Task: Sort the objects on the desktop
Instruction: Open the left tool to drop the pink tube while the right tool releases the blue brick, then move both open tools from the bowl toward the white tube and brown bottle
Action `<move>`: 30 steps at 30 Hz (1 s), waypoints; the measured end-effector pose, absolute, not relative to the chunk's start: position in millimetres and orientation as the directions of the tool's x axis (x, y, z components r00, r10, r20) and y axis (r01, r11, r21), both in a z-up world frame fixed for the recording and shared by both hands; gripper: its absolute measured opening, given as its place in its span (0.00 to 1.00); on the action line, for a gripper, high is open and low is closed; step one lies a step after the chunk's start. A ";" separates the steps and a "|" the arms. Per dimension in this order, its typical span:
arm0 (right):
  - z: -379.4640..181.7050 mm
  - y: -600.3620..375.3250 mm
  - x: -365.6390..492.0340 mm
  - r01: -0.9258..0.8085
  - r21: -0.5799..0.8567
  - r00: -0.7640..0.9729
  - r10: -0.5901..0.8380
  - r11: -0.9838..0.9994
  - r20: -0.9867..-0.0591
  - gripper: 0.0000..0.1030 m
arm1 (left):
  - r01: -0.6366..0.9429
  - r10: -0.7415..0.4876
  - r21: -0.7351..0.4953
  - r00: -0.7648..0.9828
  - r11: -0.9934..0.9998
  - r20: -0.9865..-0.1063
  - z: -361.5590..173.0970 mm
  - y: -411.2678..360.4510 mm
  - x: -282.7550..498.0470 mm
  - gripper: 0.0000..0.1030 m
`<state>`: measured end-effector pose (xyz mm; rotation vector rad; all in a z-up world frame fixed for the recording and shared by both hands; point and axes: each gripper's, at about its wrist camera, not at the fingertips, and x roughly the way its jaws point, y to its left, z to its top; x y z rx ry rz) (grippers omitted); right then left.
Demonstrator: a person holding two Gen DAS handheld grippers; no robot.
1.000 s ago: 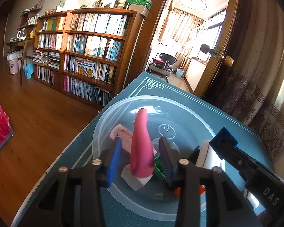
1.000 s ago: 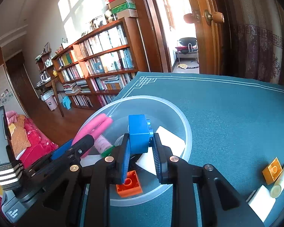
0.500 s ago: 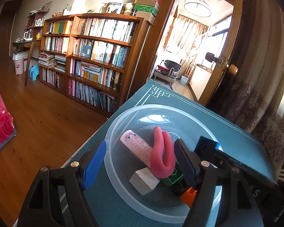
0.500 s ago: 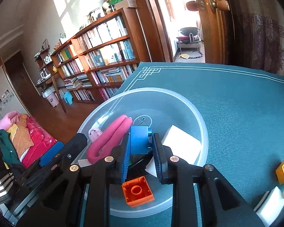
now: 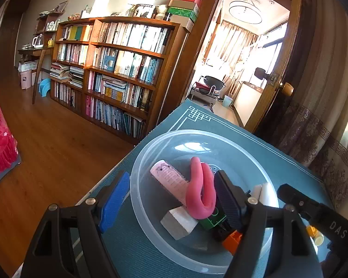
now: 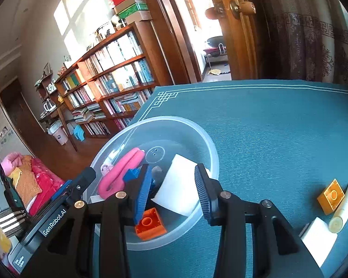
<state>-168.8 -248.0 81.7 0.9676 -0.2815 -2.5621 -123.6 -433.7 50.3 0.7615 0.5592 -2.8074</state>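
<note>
Both grippers over the clear bowl (image 6: 211, 153).
Left gripper (image 5: 171, 199) and right gripper (image 6: 172, 192) gape wide, empty; blue brick (image 6: 131, 175) lies inside.

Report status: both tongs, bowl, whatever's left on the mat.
Left tongs open, empty, over clear bowl. Right tongs open, blue brick in bowl. Yellow brick, cream cylinder, white block loose on mat. Nothing blocking.

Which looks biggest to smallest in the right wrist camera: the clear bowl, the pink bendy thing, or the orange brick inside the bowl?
1. Clear bowl, easily the largest; it holds the other two.
2. Pink bendy thing, long and folded over.
3. Orange brick, smallest, though it sits nearest the camera, so the gap to the pink one is unsure.
</note>
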 end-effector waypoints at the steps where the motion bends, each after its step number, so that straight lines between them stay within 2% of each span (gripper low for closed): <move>1: 82.1 -243.1 -168.1 0.270 0.322 -0.692 -0.416 -0.907 -0.591 0.41 | 0.261 -0.070 -0.308 -0.854 -0.915 -0.515 50.7 -432.3 -123.5 0.77; 8: 92.4 -198.1 -153.8 0.184 0.338 -0.747 -0.355 -0.923 -0.563 0.42 | 0.220 -0.055 -0.291 -0.874 -0.931 -0.483 57.5 -415.1 -120.4 0.79; 10: 94.2 -184.5 -149.7 0.156 0.344 -0.761 -0.334 -0.926 -0.557 0.62 | 0.201 -0.047 -0.277 -0.878 -0.940 -0.477 59.2 -407.8 -120.3 0.79; 12: 94.1 -171.0 -145.0 0.130 0.342 -0.772 -0.312 -0.931 -0.554 0.67 | 0.184 -0.041 -0.260 -0.879 -0.948 -0.476 59.6 -400.9 -120.1 0.80; 19: 83.0 -134.0 -129.7 0.060 0.340 -0.783 -0.256 -0.938 -0.567 0.67 | 0.114 -0.007 -0.209 -0.891 -0.971 -0.454 65.4 -376.8 -117.5 0.82; 30: 67.1 -71.8 -112.3 -0.065 0.378 -0.796 -0.180 -0.924 -0.578 0.67 | 0.013 0.049 -0.139 -0.899 -0.990 -0.435 66.6 -341.2 -110.8 0.91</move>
